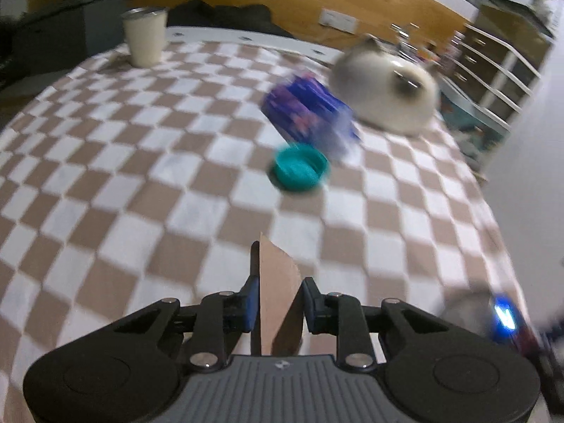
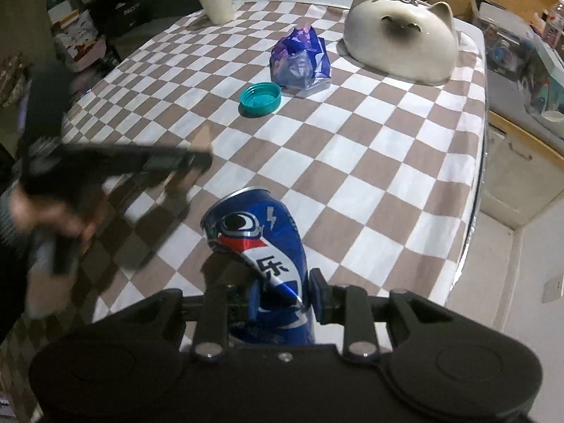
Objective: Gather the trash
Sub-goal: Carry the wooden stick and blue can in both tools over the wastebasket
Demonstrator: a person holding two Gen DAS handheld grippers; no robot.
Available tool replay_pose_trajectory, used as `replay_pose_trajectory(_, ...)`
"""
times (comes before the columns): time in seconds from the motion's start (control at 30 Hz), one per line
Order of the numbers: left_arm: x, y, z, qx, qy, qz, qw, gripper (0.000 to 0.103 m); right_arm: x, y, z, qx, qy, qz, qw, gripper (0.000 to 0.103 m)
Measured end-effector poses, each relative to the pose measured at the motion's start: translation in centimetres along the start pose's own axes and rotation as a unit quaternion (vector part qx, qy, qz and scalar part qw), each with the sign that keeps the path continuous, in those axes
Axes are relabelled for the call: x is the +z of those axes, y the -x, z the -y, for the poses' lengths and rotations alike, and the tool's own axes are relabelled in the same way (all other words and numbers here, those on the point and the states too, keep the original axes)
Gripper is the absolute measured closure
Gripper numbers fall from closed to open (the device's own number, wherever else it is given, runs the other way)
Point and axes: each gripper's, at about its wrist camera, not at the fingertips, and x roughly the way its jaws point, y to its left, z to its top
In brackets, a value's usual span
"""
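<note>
My left gripper (image 1: pixel 280 301) is shut on a brown piece of cardboard (image 1: pixel 278 278) that stands up between its blue pads, above the checked tablecloth (image 1: pixel 141 211). My right gripper (image 2: pixel 285 298) is shut on a crushed blue drink can (image 2: pixel 261 239), held just above the cloth near the front. In the right wrist view the left gripper (image 2: pixel 197 157) shows as a dark blur at the left, with a hand (image 2: pixel 53 218) behind it. A teal lid (image 1: pixel 299 169) (image 2: pixel 261 98) lies open side up mid-table. A crumpled blue-purple wrapper (image 1: pixel 310 112) (image 2: pixel 299 60) lies right behind it.
A white cat-shaped ceramic piece (image 2: pixel 402 46) sits at the far right of the table. A pale cup (image 2: pixel 215 0) stands at the far left corner. The table's right edge (image 2: pixel 479 176) drops to the floor, with shelves and cluttered boxes beyond.
</note>
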Motion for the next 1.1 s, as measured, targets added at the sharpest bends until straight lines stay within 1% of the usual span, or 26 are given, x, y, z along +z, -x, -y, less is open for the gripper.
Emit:
replay_pose_trajectory(0.13,-2.6,2.0,0.8,-0.019,-0.026,-0.021,0.9993,0.076,0.7,-0.7,0.3,0.009,0.003,-0.009,1.0,0.071)
replay_pose_trajectory(0.2,-3.6,2.7,1.3,-0.017,-0.033,-0.027,0.9989,0.076,0.8,-1.2,0.3,0.015,0.001,-0.012,1.0,0.07)
replay_pose_trajectory(0.23,-3.9,2.9,1.4,-0.015,-0.032,-0.028,0.999,0.076,0.8,-1.5,0.2,0.017,0.001,-0.011,1.0,0.07)
replay_pose_trajectory(0.27,-4.1,3.1,1.5,-0.011,-0.027,-0.028,0.9992,0.076,0.8,-1.6,0.1,0.02,0.001,-0.01,1.0,0.072)
replay_pose_trajectory(0.3,-4.2,3.2,1.5,-0.007,-0.018,-0.028,0.9994,0.076,0.7,-1.7,0.0,0.027,0.0,-0.008,1.0,0.075)
replay_pose_trajectory(0.33,-4.3,3.2,1.6,-0.002,-0.008,-0.029,0.9996,0.076,0.7,-1.8,-0.1,0.038,-0.003,-0.009,0.999,0.075)
replay_pose_trajectory(0.43,-4.3,3.3,2.2,0.02,0.005,-0.032,0.9993,0.075,0.4,-1.7,-0.9,0.024,0.007,-0.002,1.0,0.076)
replay_pose_trajectory(0.5,-4.4,3.3,2.7,0.032,0.0,-0.035,0.9989,0.075,0.3,-1.6,-1.0,0.021,0.002,0.0,1.0,0.076)
replay_pose_trajectory(0.57,-4.5,3.3,2.9,0.036,-0.006,-0.037,0.9987,0.076,0.0,-1.4,-1.0,0.019,-0.005,0.001,1.0,0.076)
replay_pose_trajectory(0.8,-5.5,4.6,2.7,0.026,0.013,-0.04,0.9988,0.077,-1.5,-0.5,-1.0,0.012,-0.023,0.004,1.0,0.076)
replay_pose_trajectory(1.1,-7.2,9.0,3.4,0.016,0.032,-0.026,0.999,0.077,-2.9,2.6,-1.8,0.0,-0.03,0.026,0.999,0.076)
